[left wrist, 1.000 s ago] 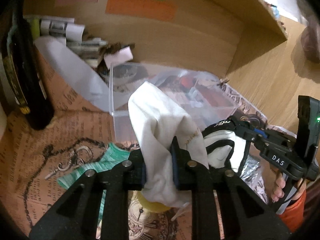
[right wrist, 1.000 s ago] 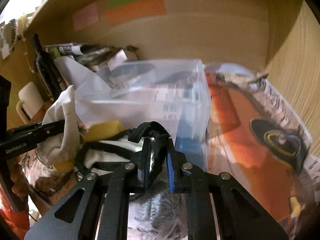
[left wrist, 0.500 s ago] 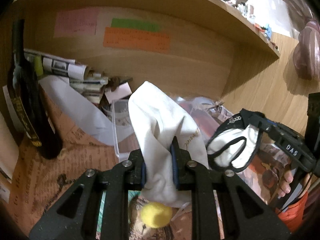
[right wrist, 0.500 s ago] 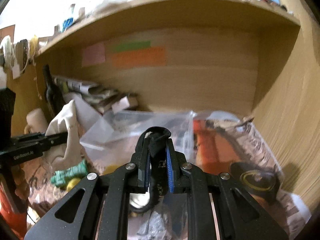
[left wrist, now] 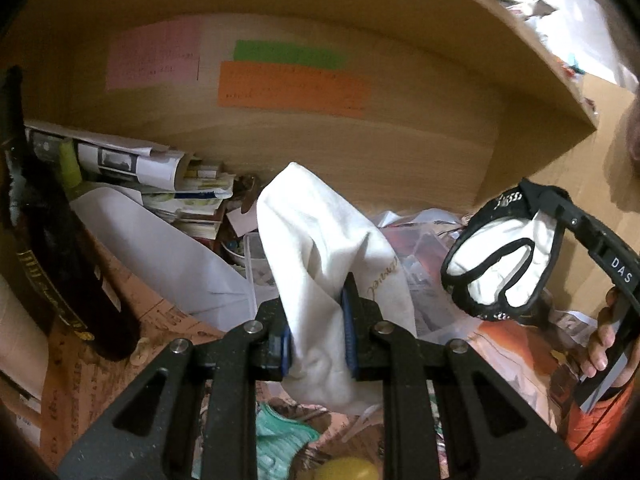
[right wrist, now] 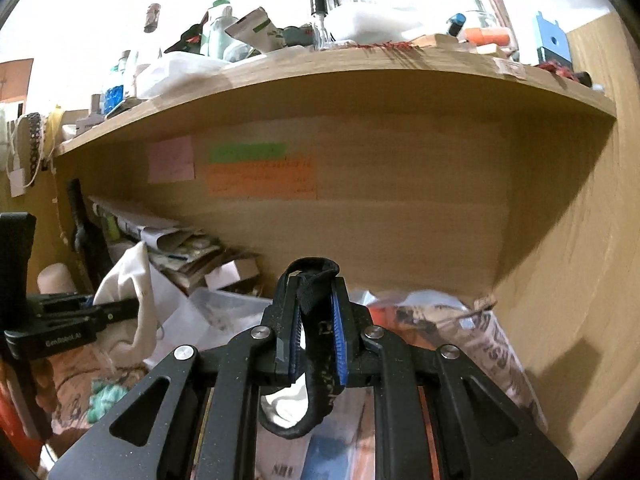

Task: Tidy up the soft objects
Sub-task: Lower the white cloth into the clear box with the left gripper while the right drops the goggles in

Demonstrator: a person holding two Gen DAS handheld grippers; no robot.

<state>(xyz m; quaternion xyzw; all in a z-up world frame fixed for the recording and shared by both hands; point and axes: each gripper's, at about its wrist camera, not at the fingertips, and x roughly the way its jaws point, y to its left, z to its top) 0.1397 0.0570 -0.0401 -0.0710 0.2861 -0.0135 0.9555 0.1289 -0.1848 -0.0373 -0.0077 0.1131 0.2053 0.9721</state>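
A white cloth (left wrist: 320, 264) is clamped between the jaws of the left gripper (left wrist: 316, 340), its peak standing above them. The right gripper (right wrist: 316, 340) is closed on a black-edged white pouch (left wrist: 500, 264) — held clear of the paper-strewn desk (left wrist: 168, 320) under a wooden shelf (right wrist: 360, 76). Objects beneath the cloth are hidden.
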